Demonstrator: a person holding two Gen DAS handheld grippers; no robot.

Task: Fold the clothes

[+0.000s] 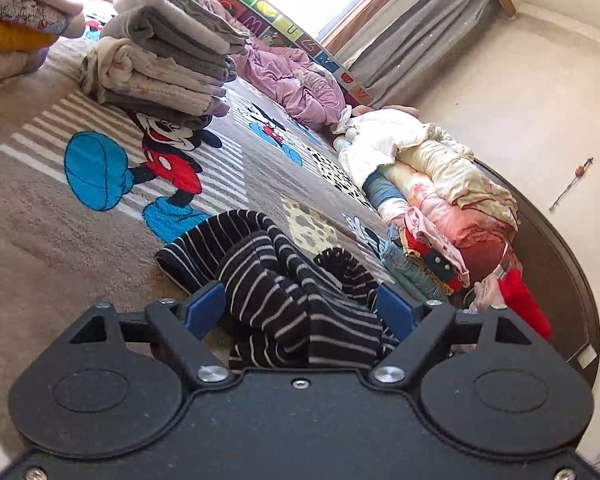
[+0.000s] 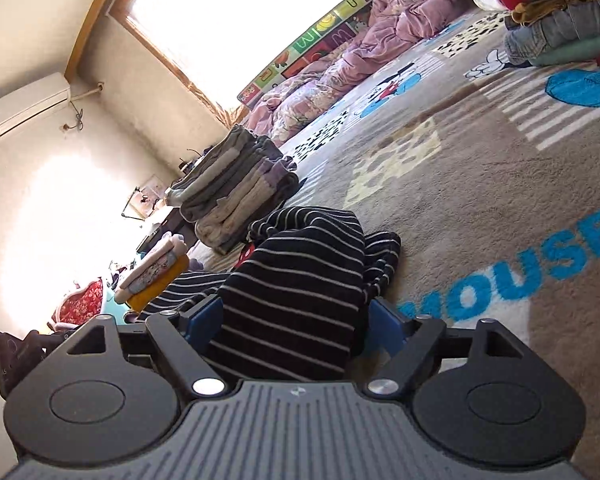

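A black garment with thin white stripes lies crumpled on the Mickey Mouse carpet. My left gripper stands wide open, its blue fingers either side of a bunched part of the garment. In the right wrist view the same striped garment fills the gap of my right gripper, which is also open with blue fingers on both sides of the cloth. Neither gripper pinches the fabric.
A stack of folded grey and beige clothes stands on the carpet; it also shows in the right wrist view. A mixed pile of unfolded clothes lies to the right. A pink quilt lies by the window wall.
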